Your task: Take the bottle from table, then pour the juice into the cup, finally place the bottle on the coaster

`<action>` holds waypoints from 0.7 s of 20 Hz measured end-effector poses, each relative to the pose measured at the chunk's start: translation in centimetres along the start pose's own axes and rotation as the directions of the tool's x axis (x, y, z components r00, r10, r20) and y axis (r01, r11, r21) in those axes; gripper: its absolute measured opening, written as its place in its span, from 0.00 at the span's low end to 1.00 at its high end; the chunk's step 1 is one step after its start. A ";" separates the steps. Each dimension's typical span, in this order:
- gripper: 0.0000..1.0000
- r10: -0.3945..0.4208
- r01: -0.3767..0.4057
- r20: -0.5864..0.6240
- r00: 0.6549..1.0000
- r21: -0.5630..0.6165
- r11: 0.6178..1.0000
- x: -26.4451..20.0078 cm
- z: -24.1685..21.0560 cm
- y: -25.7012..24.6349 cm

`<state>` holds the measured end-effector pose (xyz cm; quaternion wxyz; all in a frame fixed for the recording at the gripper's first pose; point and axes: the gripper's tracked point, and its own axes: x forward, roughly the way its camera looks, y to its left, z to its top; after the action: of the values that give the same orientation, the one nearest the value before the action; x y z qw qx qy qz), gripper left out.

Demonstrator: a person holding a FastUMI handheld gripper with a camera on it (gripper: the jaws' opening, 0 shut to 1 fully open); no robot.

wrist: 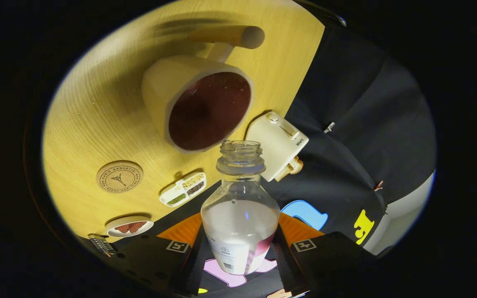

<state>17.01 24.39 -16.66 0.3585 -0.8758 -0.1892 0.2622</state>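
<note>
The bottle (pixel 240 215), uncapped, is gripped between both fingers of the claw (pixel 240 258), its mouth just short of the cup (pixel 199 103). Tilt should be added slowly, the mouth kept over the rim.

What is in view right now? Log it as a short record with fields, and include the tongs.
tongs: tongs shut on the bottle, one finger on each side of its body
bottle: bottle uncapped, open mouth aimed toward the cup
cup: cream cup with a side handle, dark reddish inside, just beyond the bottle mouth
coaster: round cork coaster bare, on the wooden table
other items: toaster holding bread, divided tray, small butterfly dish
</note>
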 end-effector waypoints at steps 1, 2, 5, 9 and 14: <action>0.75 -0.011 0.011 0.008 1.000 0.010 1.000 0.0 0.1 -0.2; 0.75 -0.021 0.021 0.014 1.000 0.013 1.000 0.0 0.2 -0.5; 0.75 -0.038 0.037 0.019 0.999 0.047 0.998 0.0 0.0 -0.6; 0.75 -0.041 0.041 0.000 0.999 0.174 0.984 -0.9 -1.0 -0.1; 0.75 -0.022 0.047 -0.059 0.998 0.460 0.887 -2.5 -2.1 0.4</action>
<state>16.33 21.69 -14.82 0.5657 -0.7686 -0.1277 0.2701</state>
